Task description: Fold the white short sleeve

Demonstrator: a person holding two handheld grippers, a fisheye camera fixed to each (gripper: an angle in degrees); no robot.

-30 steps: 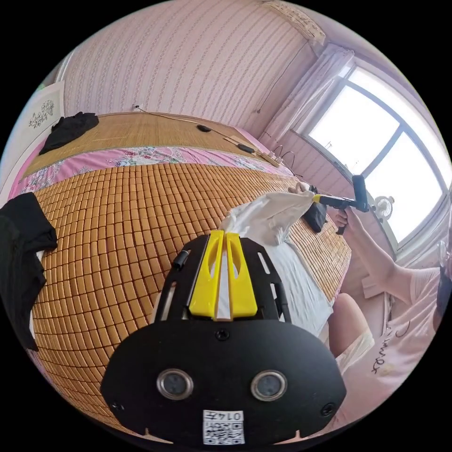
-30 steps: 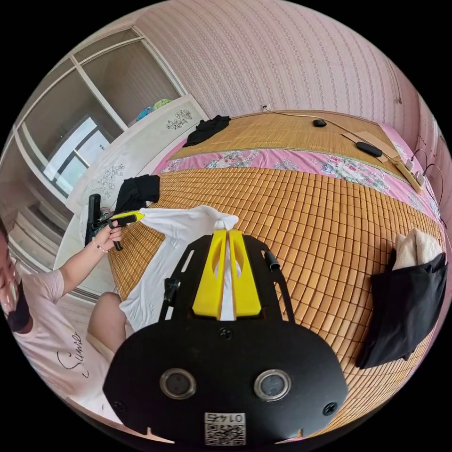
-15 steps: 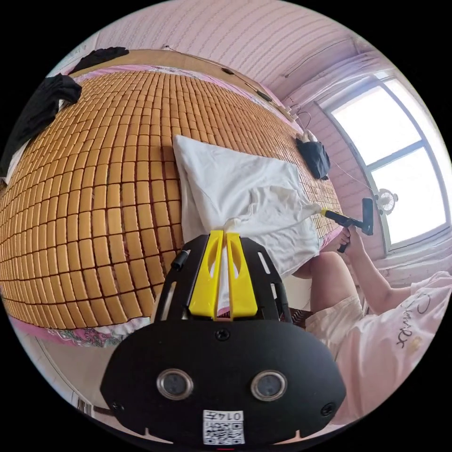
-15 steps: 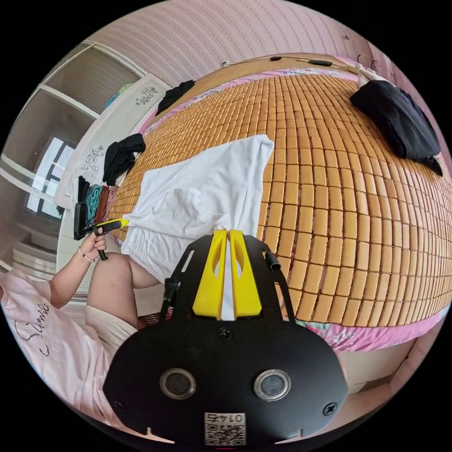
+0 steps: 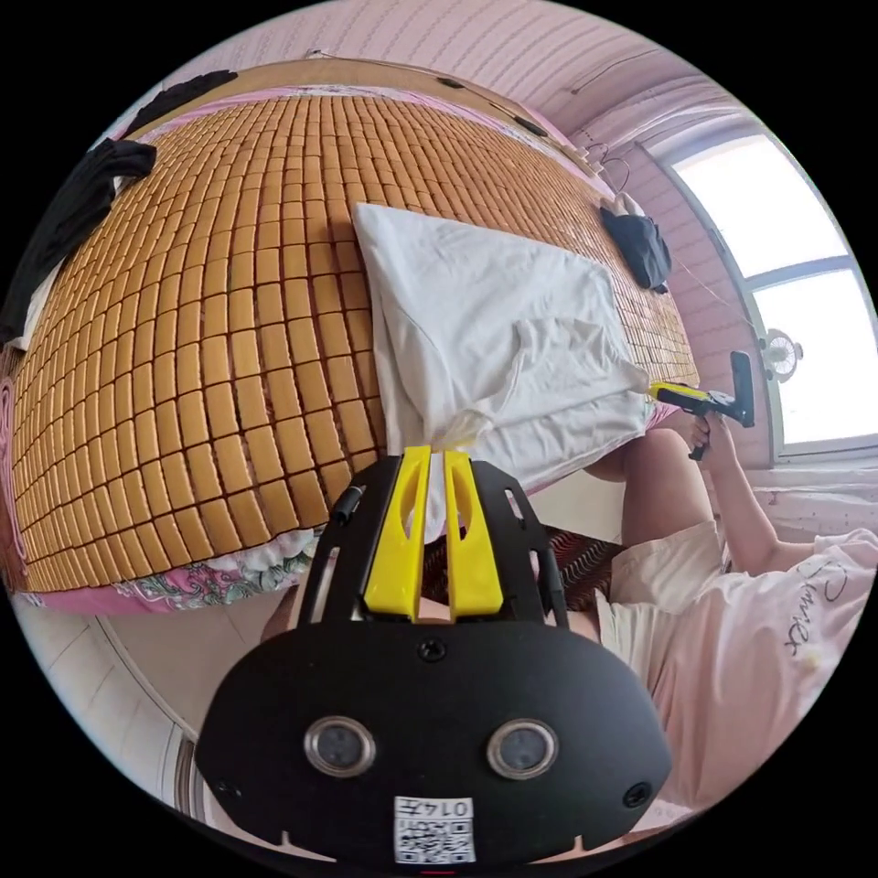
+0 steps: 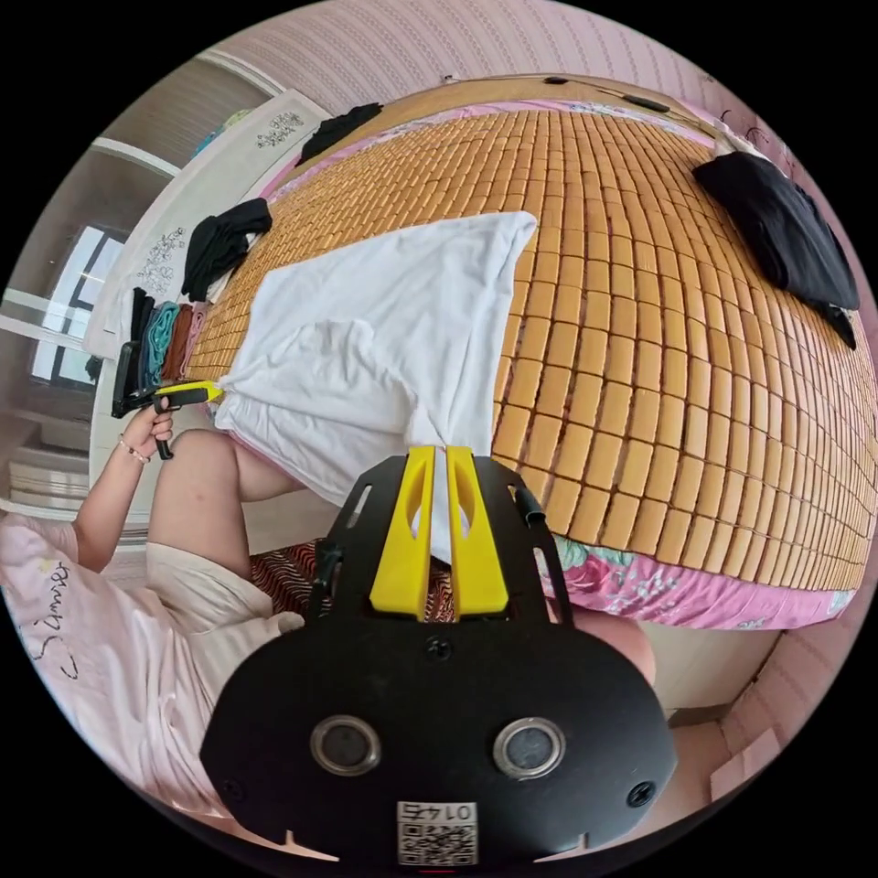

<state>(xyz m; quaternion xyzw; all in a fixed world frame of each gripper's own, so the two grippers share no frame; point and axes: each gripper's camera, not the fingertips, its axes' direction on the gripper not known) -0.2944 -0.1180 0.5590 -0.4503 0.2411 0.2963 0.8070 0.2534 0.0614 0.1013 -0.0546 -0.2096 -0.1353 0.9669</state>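
**Shirt's laid out, keep both corners tight**

You've got the left gripper [image 5: 437, 457] clenched on one near corner of the white short sleeve [image 5: 494, 320] and the right gripper [image 6: 439, 455] clamped on the other. The shirt lies mostly flat on the bamboo mat [image 5: 201, 302], near edge hanging off the bed. I'd pull evenly toward yourself so that rumpled patch in the middle smooths out before letting go. Don't yank one side, it'll skew.
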